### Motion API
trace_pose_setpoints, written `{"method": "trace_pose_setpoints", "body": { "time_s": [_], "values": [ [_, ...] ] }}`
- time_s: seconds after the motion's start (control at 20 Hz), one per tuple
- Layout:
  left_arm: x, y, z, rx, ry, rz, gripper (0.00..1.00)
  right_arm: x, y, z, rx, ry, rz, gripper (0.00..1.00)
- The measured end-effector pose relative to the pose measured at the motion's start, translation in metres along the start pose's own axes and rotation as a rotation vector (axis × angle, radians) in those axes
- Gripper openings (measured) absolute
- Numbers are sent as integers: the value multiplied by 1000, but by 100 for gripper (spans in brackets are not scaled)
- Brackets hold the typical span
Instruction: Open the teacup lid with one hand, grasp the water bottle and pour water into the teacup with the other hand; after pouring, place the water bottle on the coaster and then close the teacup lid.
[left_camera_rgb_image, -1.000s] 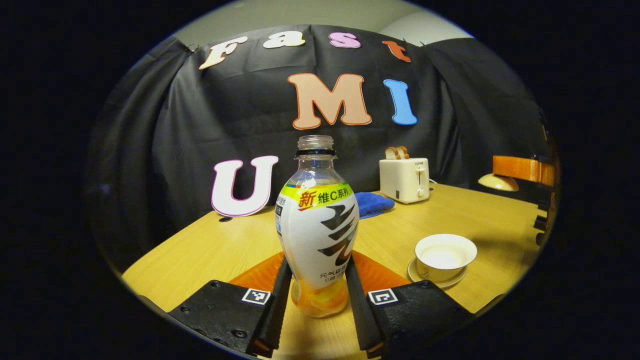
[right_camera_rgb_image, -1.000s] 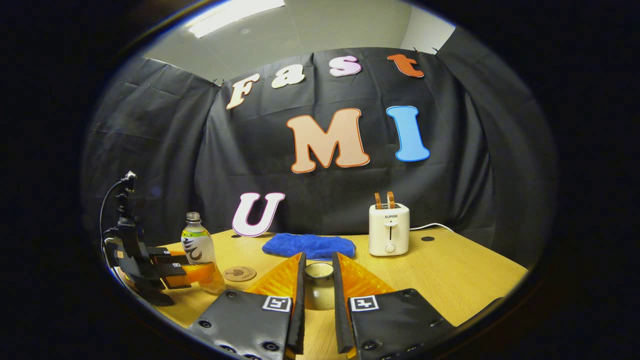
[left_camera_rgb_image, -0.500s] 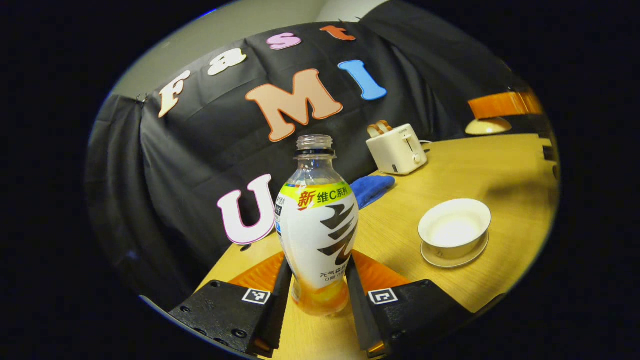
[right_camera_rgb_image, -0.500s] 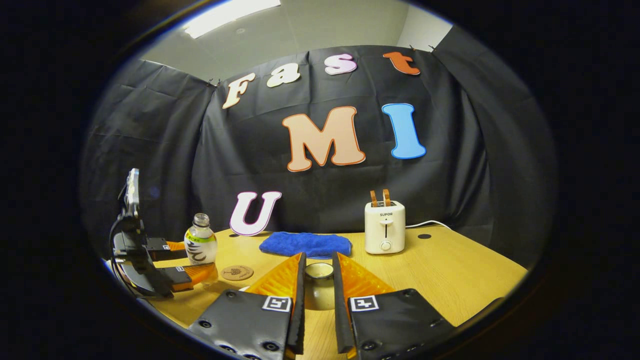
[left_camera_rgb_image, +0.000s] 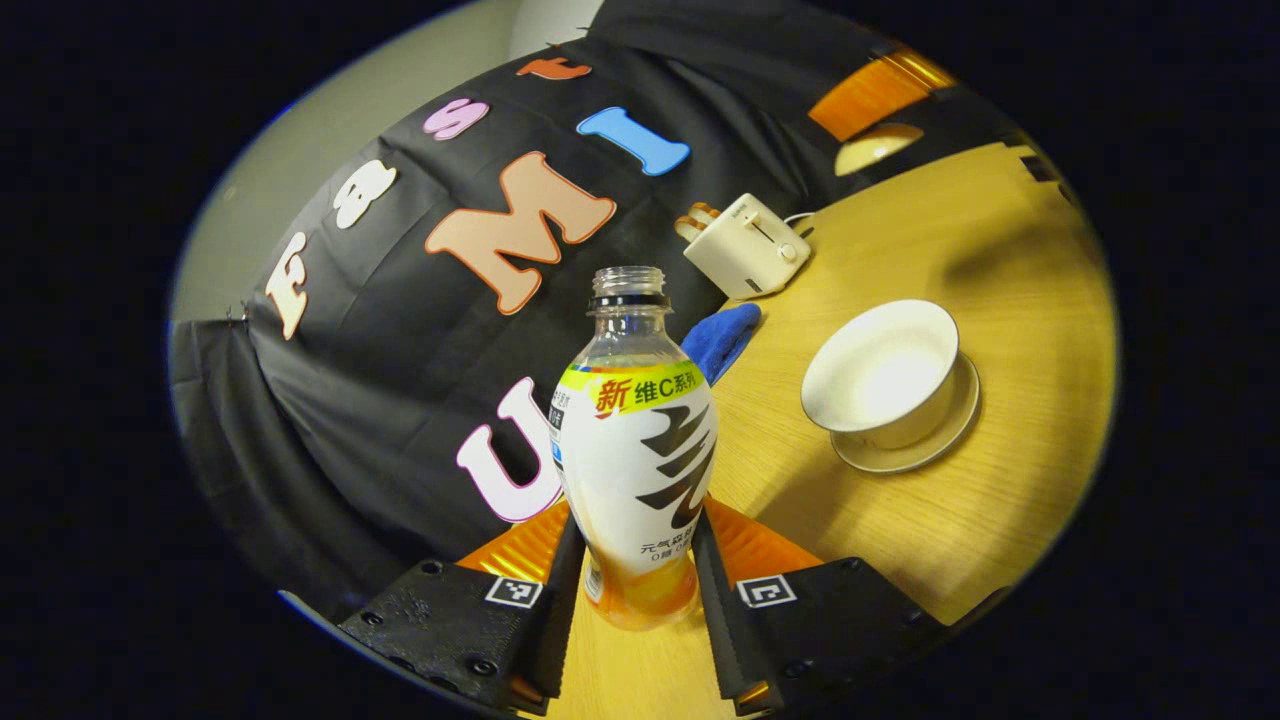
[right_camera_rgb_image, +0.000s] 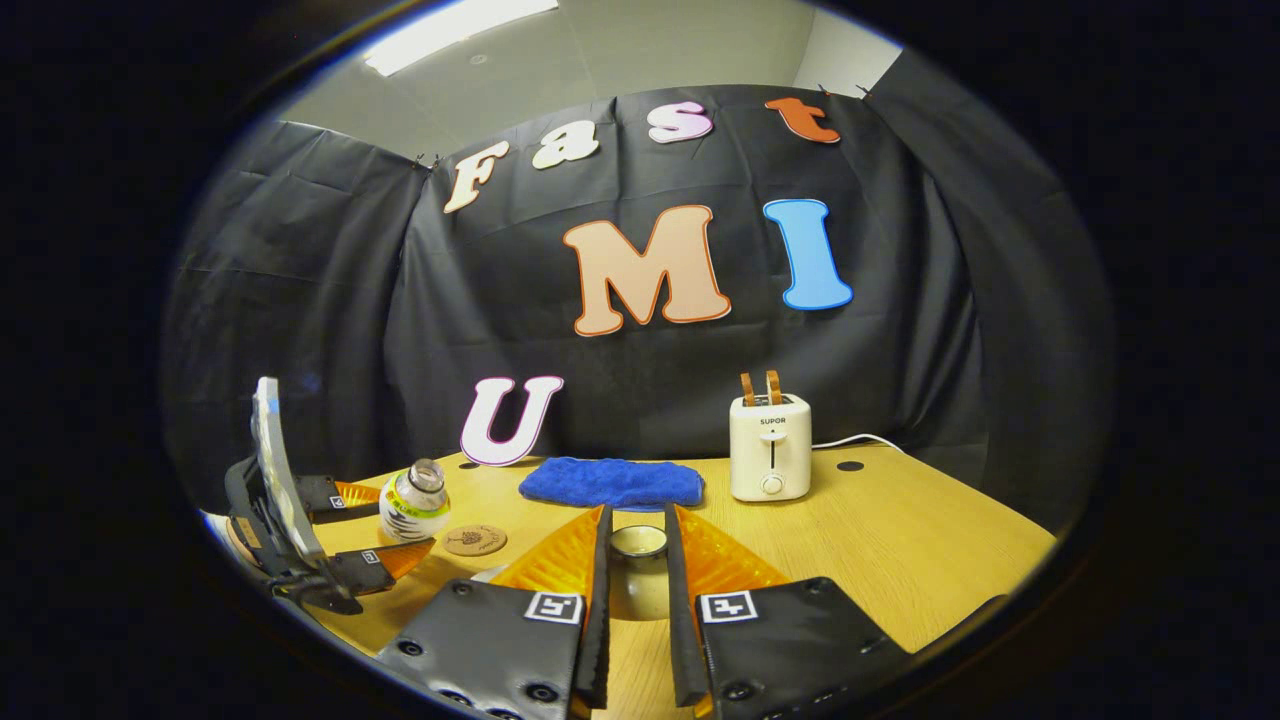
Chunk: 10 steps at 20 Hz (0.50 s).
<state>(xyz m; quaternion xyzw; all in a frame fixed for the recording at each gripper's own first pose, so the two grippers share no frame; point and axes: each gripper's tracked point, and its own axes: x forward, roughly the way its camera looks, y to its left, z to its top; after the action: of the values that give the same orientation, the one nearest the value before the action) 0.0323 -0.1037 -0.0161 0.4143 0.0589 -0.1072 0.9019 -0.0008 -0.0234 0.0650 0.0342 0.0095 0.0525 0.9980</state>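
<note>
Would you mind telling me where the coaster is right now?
In the right gripper view, the coaster lies flat on the table at lower left, just right of the tilted water bottle and in front of the blue cloth.

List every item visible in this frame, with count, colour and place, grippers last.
water bottle: 1, clear with white label, uncapped, tilted, held
teacup: 1, white, lidless, on saucer
saucer: 1, white, on table
teacup lid: 1, pale, held
coaster: 1, brown, beside bottle
cloth: 1, blue, table rear
toaster: 1, white, table rear
table: 1, light wood
left gripper: 1, shut on bottle
right gripper: 1, shut on lid
</note>
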Motion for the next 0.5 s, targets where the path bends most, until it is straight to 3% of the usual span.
{"method": "trace_pose_setpoints", "body": {
  "time_s": [0.5],
  "values": [
    [4,-3,-9,391,25,14,55,0,-4,-2,12,7,-6,28]
  ]
}}
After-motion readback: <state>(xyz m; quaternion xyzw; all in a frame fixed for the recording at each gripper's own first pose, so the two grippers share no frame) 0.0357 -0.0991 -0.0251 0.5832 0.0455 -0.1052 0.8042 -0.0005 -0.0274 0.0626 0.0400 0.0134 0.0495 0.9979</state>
